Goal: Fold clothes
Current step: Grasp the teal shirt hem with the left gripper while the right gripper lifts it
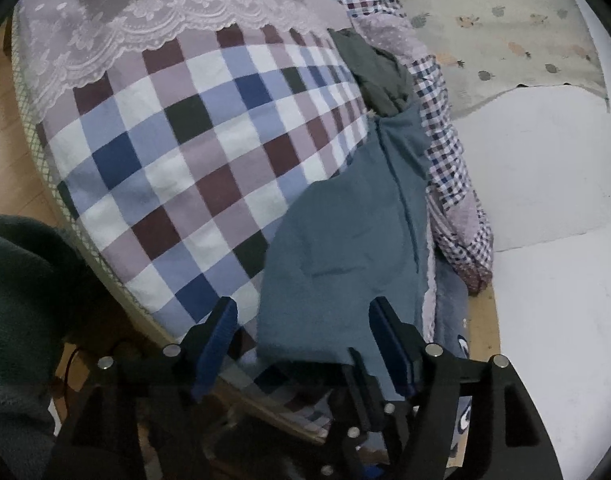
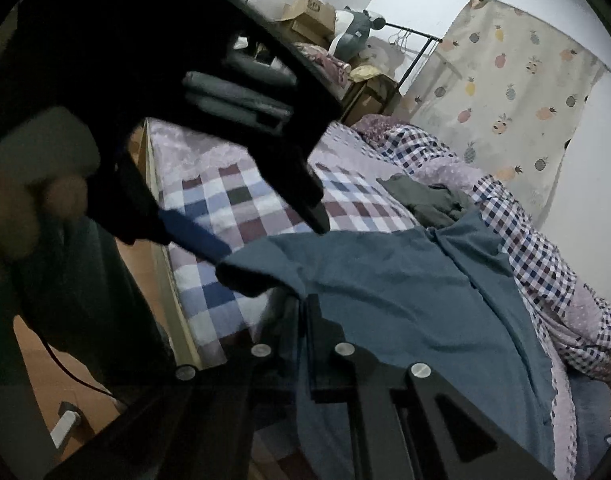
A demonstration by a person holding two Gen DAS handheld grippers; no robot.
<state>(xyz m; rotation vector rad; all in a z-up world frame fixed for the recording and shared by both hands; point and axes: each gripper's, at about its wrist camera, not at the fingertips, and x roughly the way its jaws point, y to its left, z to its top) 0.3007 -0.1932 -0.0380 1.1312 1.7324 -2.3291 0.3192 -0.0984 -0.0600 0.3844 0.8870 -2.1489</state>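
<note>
The soft, light blue garment (image 1: 345, 240) (spread on the checked bed cover (image 1: 177, 152)) is pinched at its near hem by the closed right gripper (image 2: 305, 320), the left gripper (image 1: 301, 320) being held wide open, empty.

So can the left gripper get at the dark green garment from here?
Probably yes. The left gripper stands open over the near edge of the blue cloth, and the green garment lies farther up the bed with nothing on top.

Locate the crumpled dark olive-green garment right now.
The crumpled dark olive-green garment lies on the checked bedsheet, just beyond the far end of the teal-blue cloth, beside the small-check bedding at its right.
</note>
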